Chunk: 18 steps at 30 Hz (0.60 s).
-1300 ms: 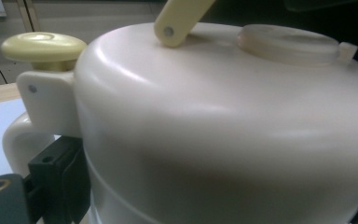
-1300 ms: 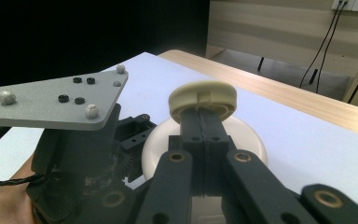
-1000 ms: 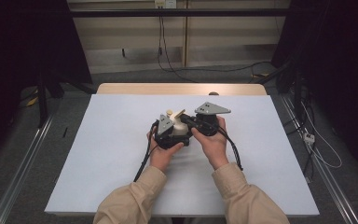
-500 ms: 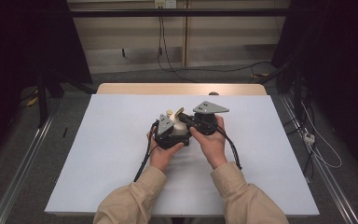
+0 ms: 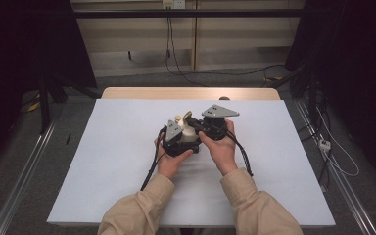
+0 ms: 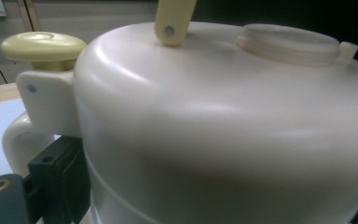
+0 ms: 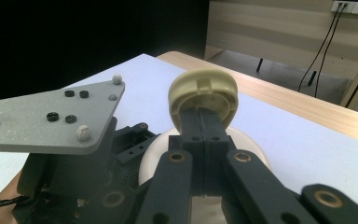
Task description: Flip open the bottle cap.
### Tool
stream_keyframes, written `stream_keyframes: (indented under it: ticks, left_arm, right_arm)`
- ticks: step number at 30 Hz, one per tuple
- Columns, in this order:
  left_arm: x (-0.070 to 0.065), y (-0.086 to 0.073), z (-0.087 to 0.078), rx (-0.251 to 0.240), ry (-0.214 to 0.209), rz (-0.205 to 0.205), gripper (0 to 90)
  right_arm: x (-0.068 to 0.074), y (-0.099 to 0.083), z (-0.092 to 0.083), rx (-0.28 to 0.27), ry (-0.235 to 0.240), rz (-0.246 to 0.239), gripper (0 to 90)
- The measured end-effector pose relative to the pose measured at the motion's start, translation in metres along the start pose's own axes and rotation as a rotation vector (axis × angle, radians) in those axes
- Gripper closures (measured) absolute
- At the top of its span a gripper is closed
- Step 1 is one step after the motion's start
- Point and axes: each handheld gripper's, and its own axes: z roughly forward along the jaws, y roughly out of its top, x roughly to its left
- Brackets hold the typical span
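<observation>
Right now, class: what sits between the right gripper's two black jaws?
In the right gripper view, the right gripper is shut on the yellow lid of the cream pot, gripping it by its edge.

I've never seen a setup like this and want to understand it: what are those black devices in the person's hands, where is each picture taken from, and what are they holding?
No robot arm here: a person holds hand-held tongs, one in each hand, each carrying its own camera. The high view looks down from above on a table with a white table cover. The left tongs and right tongs meet at a small cream pot near the middle.

The left gripper view looks along the left tongs: the cream pot sits very close, a black jaw at its side near the handle, so they seem to grip the pot's body, though the far jaw is hidden.

The right gripper view looks along the right tongs: their jaws are shut on a pale yellow lid, lifted above the pot.
</observation>
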Motion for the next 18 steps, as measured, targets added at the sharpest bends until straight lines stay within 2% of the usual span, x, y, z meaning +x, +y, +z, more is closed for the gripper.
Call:
stream_keyframes:
  ticks: [16,18]
  left_arm:
    - [0.0000,0.0000,0.0001,0.000,0.001,0.000,5.9]
    - [0.0009,0.0003,-0.0002,0.002,0.001,0.013,5.9]
  right_arm:
    - [-0.0005,0.0011,0.0051,0.002,-0.009,-0.012,90.0]
    - [-0.0002,0.0015,0.0059,0.002,-0.008,-0.013,90.0]
